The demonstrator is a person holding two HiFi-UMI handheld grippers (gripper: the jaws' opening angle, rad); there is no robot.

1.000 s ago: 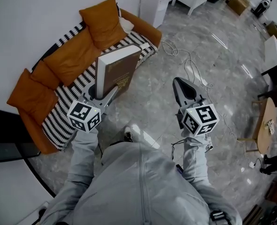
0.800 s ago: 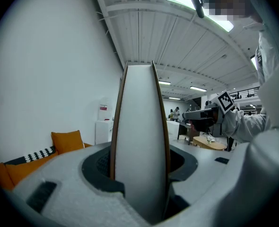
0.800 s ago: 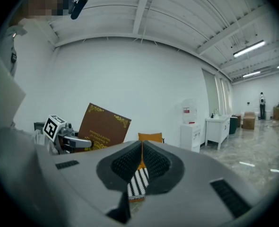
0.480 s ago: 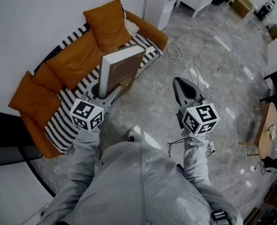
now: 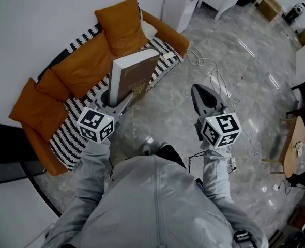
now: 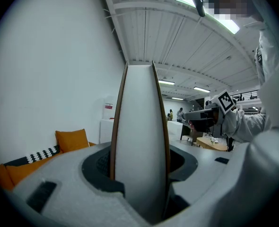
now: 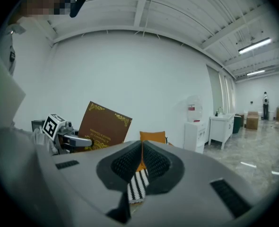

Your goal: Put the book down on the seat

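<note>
A thick brown book (image 5: 134, 76) with white page edges stands upright between the jaws of my left gripper (image 5: 113, 105), which is shut on its lower end. In the left gripper view the book (image 6: 140, 141) fills the gap between the jaws, page edge towards the camera. It hangs over the front edge of the orange sofa's black-and-white striped seat (image 5: 72, 133). My right gripper (image 5: 204, 98) hovers over the marble floor to the right, shut with nothing in it. Its own view shows the pads meeting at the tips (image 7: 141, 148), with the book (image 7: 104, 126) off to the left.
Orange cushions (image 5: 80, 61) line the sofa's back against the white wall. A white cabinet (image 5: 182, 4) stands past the sofa's far end. A loose cable (image 5: 209, 71) snakes over the floor. A round wooden table (image 5: 292, 138) is at the right, and a dark unit (image 5: 2, 149) at the left.
Both grippers have been carried a little nearer the sofa, which has shifted slightly in the head view. The book stays upright in the left gripper. A foot has stepped forward.
</note>
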